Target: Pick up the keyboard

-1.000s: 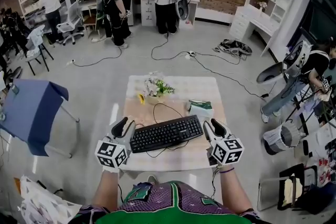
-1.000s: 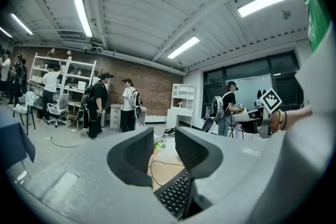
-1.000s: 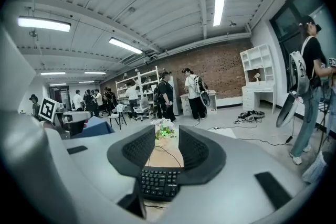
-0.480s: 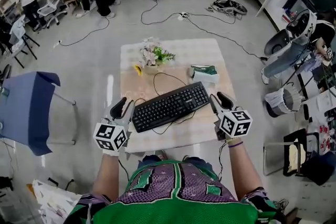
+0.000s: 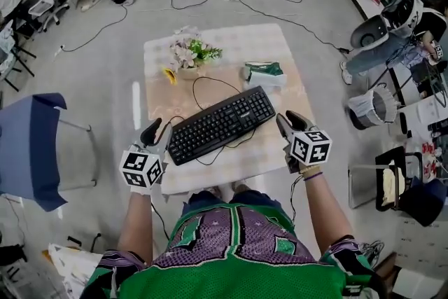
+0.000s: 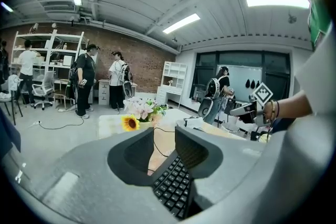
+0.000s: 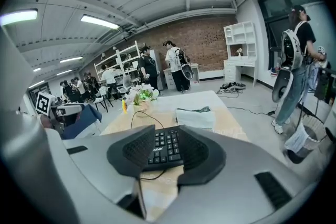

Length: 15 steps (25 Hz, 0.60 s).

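While the keyboard [image 5: 221, 124] lies slantwise on the counter [image 5: 269, 150], its ends are flanked by the left gripper [image 5: 158, 129] and the right gripper [image 5: 289, 121]. Both pairs of fingers are held apart, with nothing clasped. Beyond it, a tissue pack [image 5: 264, 73] and flowers [image 5: 190, 52] are seen.

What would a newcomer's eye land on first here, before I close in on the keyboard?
The long black plastic keyboard lies slantwise across the small cloth-covered table. The left gripper and right gripper flank its two ends, jaws apart and not gripping it. At the table's far side stands a bouquet of pale flowers with a yellow sunflower.
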Motion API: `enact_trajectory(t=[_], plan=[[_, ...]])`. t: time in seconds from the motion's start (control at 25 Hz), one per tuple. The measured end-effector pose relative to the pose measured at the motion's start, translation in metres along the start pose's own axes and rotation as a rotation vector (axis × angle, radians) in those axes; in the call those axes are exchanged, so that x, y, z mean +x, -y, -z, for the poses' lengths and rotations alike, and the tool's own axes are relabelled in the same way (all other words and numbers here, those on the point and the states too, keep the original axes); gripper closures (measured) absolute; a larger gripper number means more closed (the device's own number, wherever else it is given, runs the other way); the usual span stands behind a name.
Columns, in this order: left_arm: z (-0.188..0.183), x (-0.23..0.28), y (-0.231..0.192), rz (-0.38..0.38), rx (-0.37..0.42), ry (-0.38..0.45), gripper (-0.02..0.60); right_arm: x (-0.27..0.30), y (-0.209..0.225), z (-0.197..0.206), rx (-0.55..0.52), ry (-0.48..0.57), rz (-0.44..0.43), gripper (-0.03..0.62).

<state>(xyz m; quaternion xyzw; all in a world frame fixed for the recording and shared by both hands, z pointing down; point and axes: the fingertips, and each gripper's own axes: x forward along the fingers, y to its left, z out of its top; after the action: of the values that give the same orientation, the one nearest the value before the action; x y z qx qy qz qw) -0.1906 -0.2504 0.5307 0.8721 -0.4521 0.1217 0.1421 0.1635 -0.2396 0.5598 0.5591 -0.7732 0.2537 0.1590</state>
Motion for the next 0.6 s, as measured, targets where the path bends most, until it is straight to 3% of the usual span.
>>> enact_trajectory(t=[0.24,0.6], plan=[[0.027,0.021,-0.007,-0.053,0.012,-0.065,0.457,0.029,0.024,0.026,0.001,-0.069,-0.009,0.468],[0.071,0.031,-0.025,-0.133,-0.056,-0.148,0.457,0.069,0.048,0.065,0.056,-0.168,-0.045,0.468]])
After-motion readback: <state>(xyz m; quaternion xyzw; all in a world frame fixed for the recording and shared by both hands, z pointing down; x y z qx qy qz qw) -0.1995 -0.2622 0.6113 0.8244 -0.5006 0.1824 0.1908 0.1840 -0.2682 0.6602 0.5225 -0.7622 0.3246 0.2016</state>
